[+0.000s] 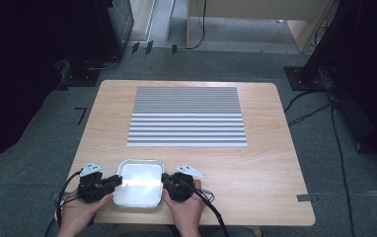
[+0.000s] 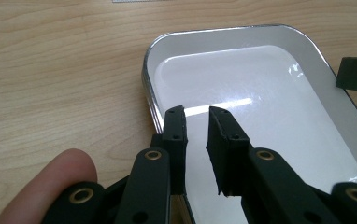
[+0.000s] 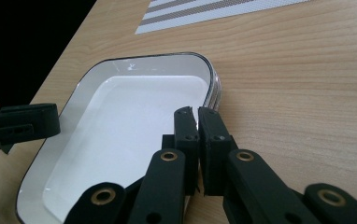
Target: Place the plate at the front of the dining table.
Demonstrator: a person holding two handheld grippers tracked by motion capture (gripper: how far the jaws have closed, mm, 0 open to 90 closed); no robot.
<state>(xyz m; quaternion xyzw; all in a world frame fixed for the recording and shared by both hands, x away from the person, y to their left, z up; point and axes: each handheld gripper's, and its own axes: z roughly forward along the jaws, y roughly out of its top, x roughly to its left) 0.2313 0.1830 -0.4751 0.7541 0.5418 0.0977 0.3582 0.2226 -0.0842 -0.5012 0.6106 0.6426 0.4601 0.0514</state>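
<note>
**Both grippers on the tray, lift not yet begun**

The white tray sits at the near edge of the wooden table, right in front of you, empty and flat on the surface. Its dark-lined rim faces each gripper on one short side.

Your right gripper has its jaws drawn close together over the tray's right rim, one jaw inside the wall and one outside, pinching it. Your left gripper straddles the left rim the same way, one jaw outside and one inside, but a visible gap remains between the jaws; from this angle it is hard to be sure the pads press the wall yet, so treat that side as not yet secured.

Judging from this, the reach and placement are done on both sides, and the right-hand grip looks made. What remains is closing the left jaws firmly on the rim, then raising the tray level with both hands.

Beyond the tray, the striped placemat lies in the middle of the table, well apart from the tray and bare, a likely spot to set it down.
</note>
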